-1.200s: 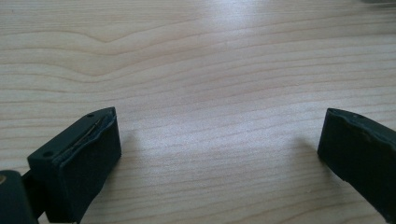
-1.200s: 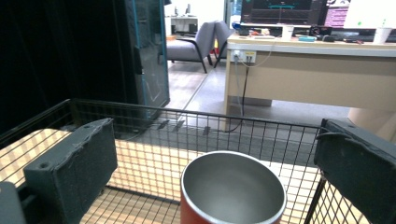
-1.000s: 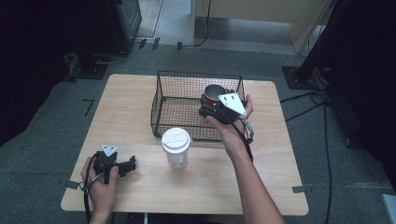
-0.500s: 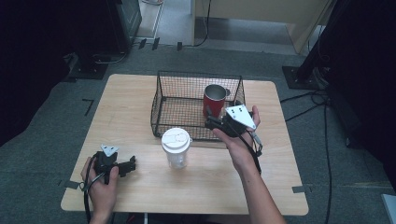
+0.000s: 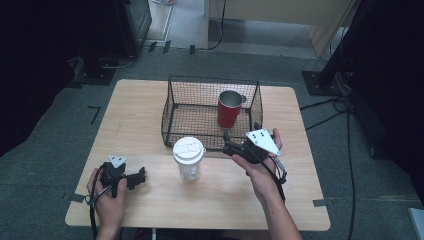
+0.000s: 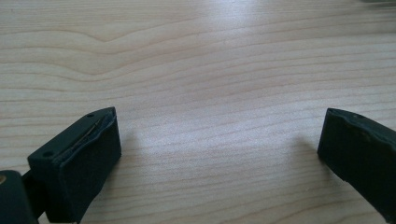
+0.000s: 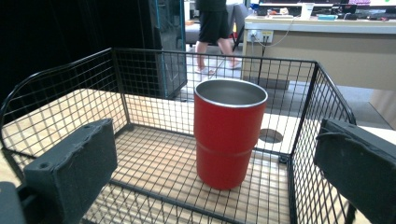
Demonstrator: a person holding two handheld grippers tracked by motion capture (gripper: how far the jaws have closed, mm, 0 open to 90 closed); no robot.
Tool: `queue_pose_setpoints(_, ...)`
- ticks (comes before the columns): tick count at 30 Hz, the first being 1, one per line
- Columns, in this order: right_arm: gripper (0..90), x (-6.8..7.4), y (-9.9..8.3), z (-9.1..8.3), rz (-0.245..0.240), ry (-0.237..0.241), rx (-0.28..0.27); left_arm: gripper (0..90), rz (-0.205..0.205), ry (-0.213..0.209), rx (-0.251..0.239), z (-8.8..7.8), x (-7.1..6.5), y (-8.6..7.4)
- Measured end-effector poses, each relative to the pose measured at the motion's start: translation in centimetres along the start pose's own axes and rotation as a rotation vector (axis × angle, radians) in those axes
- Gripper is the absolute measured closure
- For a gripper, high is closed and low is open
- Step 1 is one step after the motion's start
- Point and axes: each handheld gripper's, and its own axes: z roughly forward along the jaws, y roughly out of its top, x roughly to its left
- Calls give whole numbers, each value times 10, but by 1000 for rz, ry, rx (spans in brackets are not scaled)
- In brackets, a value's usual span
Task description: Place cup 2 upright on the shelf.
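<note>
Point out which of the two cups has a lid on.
The clear cup standing on the table in front of the wire basket has a white lid; the red metal cup inside the basket is open-topped.

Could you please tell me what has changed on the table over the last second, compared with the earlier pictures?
The right gripper has let go of the red cup and drawn back toward the person, out of the wire basket; its jaws now stand open. The cup is left standing upright in the basket's right part. The left gripper, open near the table's front left, and the lidded cup in front of the basket stayed put.
</note>
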Motion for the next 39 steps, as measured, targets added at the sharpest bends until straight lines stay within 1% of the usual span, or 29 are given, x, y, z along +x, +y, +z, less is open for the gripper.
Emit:
queue_pose_setpoints(1,0,1,-3,-4,-7,1,-4,0,0,0,0,0,0,0)
queue_pose_setpoints(2,0,1,-3,-4,-7,1,-4,0,0,0,0,0,0,0)
queue_pose_setpoints(3,0,1,-7,-8,-17,1,-6,0,0,0,0,0,0,0)
queue_pose_setpoints(5,0,-1,-12,-11,-8,5,-5,0,-1,0,-1,0,0,0)
queue_pose_setpoints(8,0,-2,-17,-14,-6,6,2,0,-1,1,-1,0,0,0)
queue_pose_setpoints(9,0,-3,-22,-16,-5,6,4,0,-1,0,-1,0,0,0)
queue_pose_setpoints(11,0,-3,-26,-19,-2,7,10,0,-1,0,-1,0,0,0)
queue_pose_setpoints(17,0,-1,-36,-25,-2,19,24,0,-1,0,-1,0,0,0)
queue_pose_setpoints(18,0,1,-41,-28,-2,26,28,0,-1,0,-1,0,0,0)
queue_pose_setpoints(22,0,4,-47,-33,4,42,36,0,1,1,1,0,0,0)
queue_pose_setpoints(24,0,6,-49,-35,16,55,39,0,1,1,1,0,0,0)
queue_pose_setpoints(25,0,6,-49,-35,16,55,39,0,1,1,1,0,0,0)
queue_pose_setpoints(26,0,9,-51,-38,14,67,45,0,1,1,1,0,0,0)
queue_pose_setpoints(30,0,11,-54,-40,14,73,51,0,1,1,1,0,0,0)
queue_pose_setpoints(32,0,13,-56,-41,13,83,54,0,1,1,1,0,0,0)
queue_pose_setpoints(34,0,18,-60,-43,12,99,60,0,3,0,2,0,0,0)
queue_pose_setpoints(36,0,20,-62,-43,11,101,61,0,1,1,1,0,0,0)
queue_pose_setpoints(39,0,26,-65,-43,8,120,63,0,1,1,1,0,0,0)
